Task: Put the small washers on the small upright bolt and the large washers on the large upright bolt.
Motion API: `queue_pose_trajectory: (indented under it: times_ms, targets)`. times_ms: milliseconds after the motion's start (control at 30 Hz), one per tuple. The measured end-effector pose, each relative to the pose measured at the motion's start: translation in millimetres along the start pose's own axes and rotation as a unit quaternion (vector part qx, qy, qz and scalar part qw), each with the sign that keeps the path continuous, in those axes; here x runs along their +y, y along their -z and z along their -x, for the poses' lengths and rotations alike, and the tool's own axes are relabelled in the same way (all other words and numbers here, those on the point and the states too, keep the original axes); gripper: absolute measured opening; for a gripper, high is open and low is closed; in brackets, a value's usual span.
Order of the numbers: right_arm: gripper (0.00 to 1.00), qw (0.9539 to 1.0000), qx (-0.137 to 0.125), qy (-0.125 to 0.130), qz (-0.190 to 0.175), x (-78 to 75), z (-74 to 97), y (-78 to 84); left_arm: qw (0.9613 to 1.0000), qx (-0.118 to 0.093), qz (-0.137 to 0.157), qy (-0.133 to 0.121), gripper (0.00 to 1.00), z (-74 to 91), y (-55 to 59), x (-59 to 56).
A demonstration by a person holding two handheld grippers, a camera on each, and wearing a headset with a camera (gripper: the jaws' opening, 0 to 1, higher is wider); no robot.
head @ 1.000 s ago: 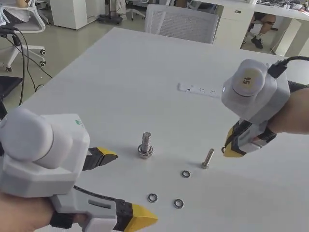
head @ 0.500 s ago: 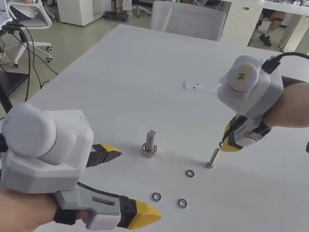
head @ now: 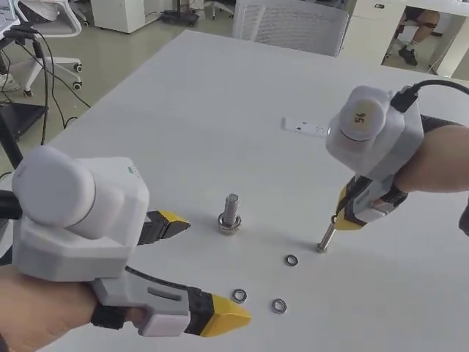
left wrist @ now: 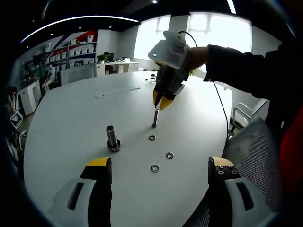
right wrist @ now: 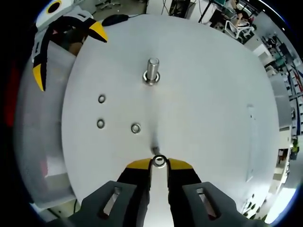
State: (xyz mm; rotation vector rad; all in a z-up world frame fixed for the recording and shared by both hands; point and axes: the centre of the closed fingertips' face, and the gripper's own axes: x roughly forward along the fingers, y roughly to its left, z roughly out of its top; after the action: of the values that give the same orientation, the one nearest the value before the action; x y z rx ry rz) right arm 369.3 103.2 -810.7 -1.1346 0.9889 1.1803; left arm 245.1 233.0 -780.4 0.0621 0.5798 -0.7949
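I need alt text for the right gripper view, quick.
The right gripper pinches a washer between its yellow tips, just above the blurred small bolt. Beyond lie three loose washers and the upright large bolt on the table; the left gripper, open, shows at upper left.

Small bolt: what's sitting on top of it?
The right gripper, shut on a small washer, hangs just above it. The small bolt has a bare shaft; the washer covers its tip in the right gripper view.
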Motion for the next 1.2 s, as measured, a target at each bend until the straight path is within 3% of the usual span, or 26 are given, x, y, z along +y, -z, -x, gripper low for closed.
queue_pose_trajectory:
  times_ms: [1200]
  targets:
    - [0.13, 0.9998, 0.009, -0.020, 0.003, -0.4, -14.3, -0.2, 1.0000, 0.004, 0.005, 0.002, 0.83, 0.4, 3.3, 0.3]
